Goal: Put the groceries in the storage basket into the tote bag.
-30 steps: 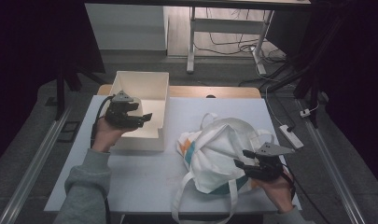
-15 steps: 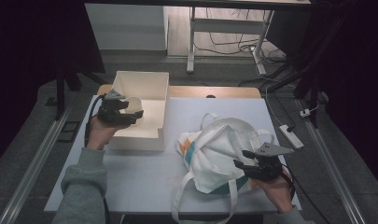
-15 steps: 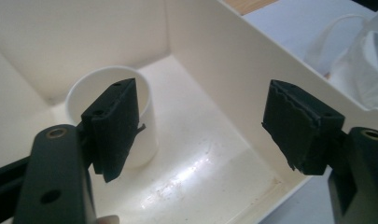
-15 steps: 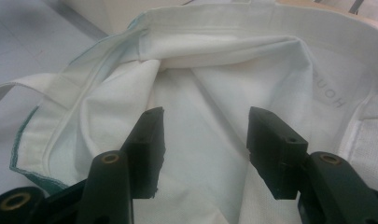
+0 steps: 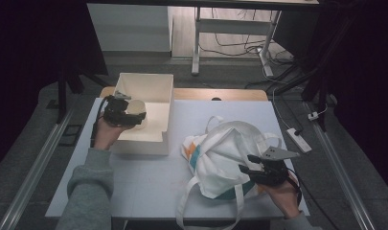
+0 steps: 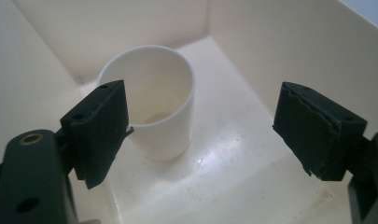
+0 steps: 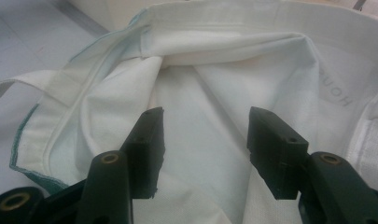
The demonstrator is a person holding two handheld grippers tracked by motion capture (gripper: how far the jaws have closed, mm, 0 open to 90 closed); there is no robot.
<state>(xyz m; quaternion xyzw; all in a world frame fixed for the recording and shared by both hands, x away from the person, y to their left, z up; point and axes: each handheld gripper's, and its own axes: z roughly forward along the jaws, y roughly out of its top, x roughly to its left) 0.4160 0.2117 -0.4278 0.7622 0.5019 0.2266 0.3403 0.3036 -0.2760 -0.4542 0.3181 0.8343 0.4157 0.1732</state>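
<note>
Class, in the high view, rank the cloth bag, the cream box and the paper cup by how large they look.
1. cloth bag and cream box: look much alike, so no ranking.
2. paper cup: clearly smallest, inside the box.

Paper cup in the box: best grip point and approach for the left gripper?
Grip the paper cup across its side wall, just below the rim, coming from above through the box's open top. It stands upright and tapers downward; the open left gripper sits off-centre, so shift to straddle it first.
</note>
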